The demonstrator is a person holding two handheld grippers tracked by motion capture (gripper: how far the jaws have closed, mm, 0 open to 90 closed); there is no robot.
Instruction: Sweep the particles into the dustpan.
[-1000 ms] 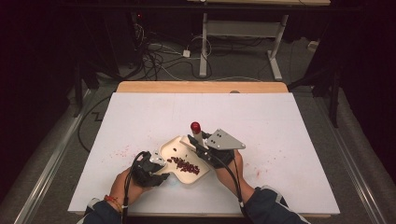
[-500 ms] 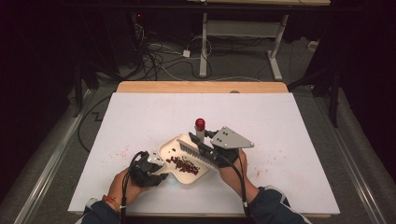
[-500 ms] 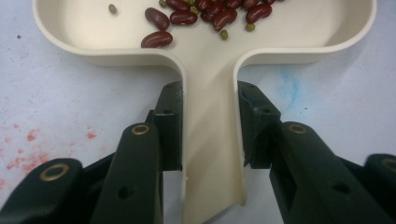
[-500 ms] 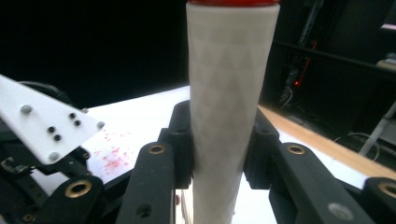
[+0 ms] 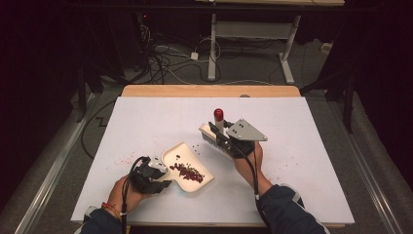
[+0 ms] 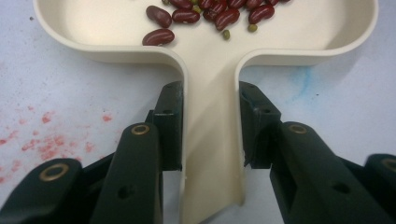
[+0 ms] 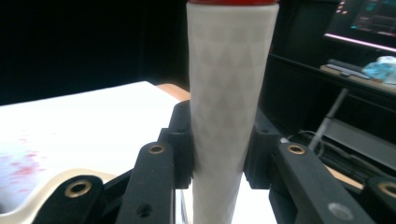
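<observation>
Left gripper (image 6: pixel 210 126) clamps dustpan (image 6: pixel 210 51) handle between fingers, keeping pan flat on table; beans (image 6: pixel 205 14) ahead of tips. Right gripper (image 7: pixel 219 144) pinches brush (image 7: pixel 229 93) handle (upright), bristles lifted beside pan for next sweep.

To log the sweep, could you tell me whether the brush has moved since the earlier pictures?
Yes. The brush, held in the right tool, has lifted off the dustpan and moved right, toward the table's far edge.

Counts: one dustpan (image 5: pixel 187 163), one brush (image 5: pixel 216 131), two grippers.

One table (image 5: pixel 146 122) was in the high view; one left gripper (image 5: pixel 155 176) and one right gripper (image 5: pixel 229 141), each with two black jaws. Red beans (image 6: pixel 205 11) in the pan numbered roughly a dozen in the left gripper view, plus two small green ones (image 6: pixel 226 34); exact total couldn't be told.
</observation>
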